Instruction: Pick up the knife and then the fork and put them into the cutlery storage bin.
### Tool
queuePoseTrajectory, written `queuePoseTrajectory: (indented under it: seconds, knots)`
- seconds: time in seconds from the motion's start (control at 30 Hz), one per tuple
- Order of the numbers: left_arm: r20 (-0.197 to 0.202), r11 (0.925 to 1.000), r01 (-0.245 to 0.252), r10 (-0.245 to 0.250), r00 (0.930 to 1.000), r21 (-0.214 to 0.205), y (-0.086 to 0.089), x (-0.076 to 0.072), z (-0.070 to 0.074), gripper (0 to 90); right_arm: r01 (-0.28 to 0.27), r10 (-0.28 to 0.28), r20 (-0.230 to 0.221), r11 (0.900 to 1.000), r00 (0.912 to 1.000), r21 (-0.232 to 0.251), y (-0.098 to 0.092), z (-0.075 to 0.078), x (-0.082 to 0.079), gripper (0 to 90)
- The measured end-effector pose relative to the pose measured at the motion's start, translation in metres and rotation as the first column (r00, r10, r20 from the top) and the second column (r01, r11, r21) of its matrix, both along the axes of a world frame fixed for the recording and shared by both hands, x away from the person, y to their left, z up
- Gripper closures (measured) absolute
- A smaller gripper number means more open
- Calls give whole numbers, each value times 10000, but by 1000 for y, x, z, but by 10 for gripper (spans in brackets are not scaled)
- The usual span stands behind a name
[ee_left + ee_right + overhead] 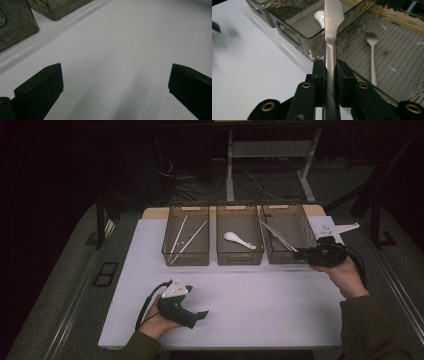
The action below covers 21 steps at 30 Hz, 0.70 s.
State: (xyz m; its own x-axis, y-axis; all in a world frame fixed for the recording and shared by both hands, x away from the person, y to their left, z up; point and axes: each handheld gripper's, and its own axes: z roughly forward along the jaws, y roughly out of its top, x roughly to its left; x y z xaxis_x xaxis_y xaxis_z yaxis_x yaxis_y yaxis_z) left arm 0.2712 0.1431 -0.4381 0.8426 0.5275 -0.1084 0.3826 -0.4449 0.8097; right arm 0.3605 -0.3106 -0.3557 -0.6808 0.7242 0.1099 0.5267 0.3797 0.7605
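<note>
My right gripper (301, 254) (331, 65) is shut on a flat steel piece of cutlery (278, 236) (333, 22), which slants up over the right bin (281, 206). Its far end runs past the top of the right gripper view. A steel fork (372, 50) lies on that bin's ribbed floor. The middle bin (240, 262) holds a white spoon (239, 240) (320, 16). Pale chopsticks (183, 239) lie in the left bin (185, 263). My left gripper (202, 314) (115, 80) rests low at the table's front left, open, with bare white table between its jaws.
The three smoky clear bins stand in a row at the back of the white table (260, 305). Two bin corners (15, 27) appear at the top left of the left gripper view. Dark floor, cables and desk legs (230, 165) lie beyond the table.
</note>
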Motion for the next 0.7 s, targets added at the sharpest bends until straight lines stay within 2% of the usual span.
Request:
queuePoseTrajectory:
  seconds: [0.27,0.7]
  knots:
    - [0,10000,38,-38,10000,-8,1,0,0,0,729,-733,-114,9970,9972,-256,-7,7,25,787]
    - [-22,10000,83,-83,10000,-26,0,0,0,0,1646,-1689,-507,9831,9843,-795,-9,12,67,787]
